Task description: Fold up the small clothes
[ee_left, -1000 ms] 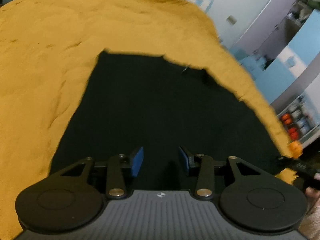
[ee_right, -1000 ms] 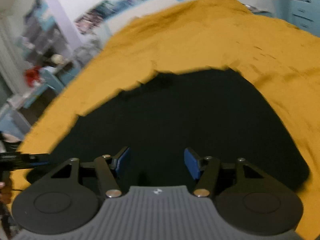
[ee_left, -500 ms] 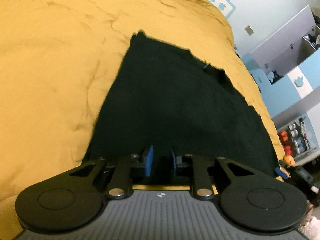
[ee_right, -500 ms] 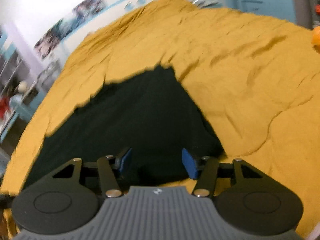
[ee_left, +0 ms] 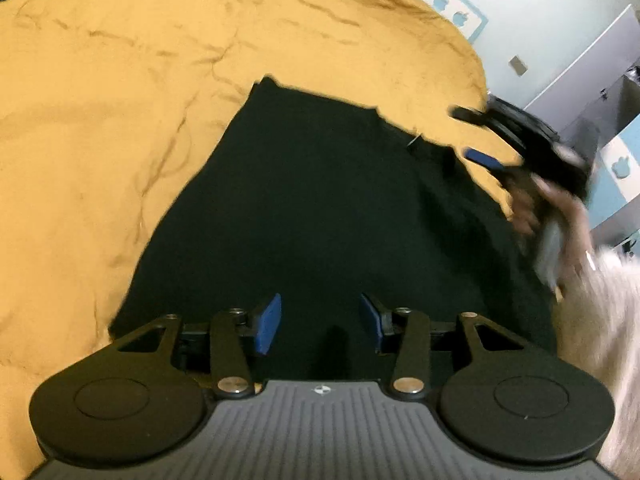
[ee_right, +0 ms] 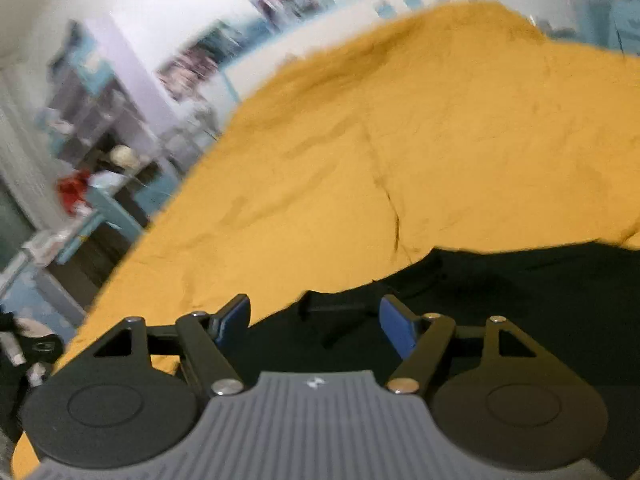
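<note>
A black garment (ee_left: 320, 200) lies flat on the mustard blanket (ee_left: 120, 120). My left gripper (ee_left: 320, 322) hovers over its near hem. Its jaws are opening, and the blue pads (ee_left: 268, 324) stand apart with no cloth pinched. My right gripper (ee_left: 476, 136) shows blurred at the garment's far right corner, held by a hand (ee_left: 540, 200). In the right wrist view, the right gripper (ee_right: 314, 320) sits over an edge of the garment (ee_right: 520, 300). Its jaws are opening too, wide apart, with nothing pressed between them.
A fuzzy white sleeve (ee_left: 600, 300) reaches in at the right. The blanket (ee_right: 400, 160) ends at the bed's left edge. Beyond that edge stand shelves with clutter (ee_right: 100, 160). Pale blue and white cabinets (ee_left: 600, 80) stand past the bed's right side.
The left jaws narrowed at the near hem, then spread again. The right gripper swept to the garment's far corner and now shows in the left wrist view. Its jaws widened.
</note>
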A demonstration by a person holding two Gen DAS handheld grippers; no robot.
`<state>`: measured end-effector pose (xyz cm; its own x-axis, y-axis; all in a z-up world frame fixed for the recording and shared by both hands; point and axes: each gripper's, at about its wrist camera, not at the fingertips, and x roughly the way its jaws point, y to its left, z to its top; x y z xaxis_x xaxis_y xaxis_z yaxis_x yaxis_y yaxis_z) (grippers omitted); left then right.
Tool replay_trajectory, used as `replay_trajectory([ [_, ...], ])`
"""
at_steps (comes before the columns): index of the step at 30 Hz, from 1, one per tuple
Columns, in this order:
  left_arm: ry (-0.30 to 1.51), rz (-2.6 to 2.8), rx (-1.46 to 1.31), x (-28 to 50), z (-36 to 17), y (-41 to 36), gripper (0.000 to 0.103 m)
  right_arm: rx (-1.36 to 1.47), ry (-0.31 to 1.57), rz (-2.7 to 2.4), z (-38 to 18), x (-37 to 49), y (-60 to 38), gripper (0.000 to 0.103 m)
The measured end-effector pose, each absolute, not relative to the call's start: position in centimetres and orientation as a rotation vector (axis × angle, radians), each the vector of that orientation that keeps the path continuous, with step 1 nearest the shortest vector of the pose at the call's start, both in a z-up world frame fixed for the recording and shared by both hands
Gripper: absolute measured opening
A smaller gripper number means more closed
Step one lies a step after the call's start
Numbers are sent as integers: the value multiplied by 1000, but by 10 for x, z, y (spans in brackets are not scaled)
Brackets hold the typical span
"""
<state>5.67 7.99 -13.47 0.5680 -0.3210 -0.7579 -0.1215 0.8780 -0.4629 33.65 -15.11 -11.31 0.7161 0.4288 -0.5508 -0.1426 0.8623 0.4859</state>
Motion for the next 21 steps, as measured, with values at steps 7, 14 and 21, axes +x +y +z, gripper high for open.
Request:
replay_trajectory([
  [7, 980, -110, -522, 53, -136, 89, 51, 278, 885, 209, -170, 411, -112, 67],
  [14, 990, -101, -502, 55, -142, 90, 51, 270, 901, 202, -183, 389, -118, 69],
  [21, 981, -100, -491, 56, -143, 89, 51, 302, 880, 257, -165, 322, -134, 70],
])
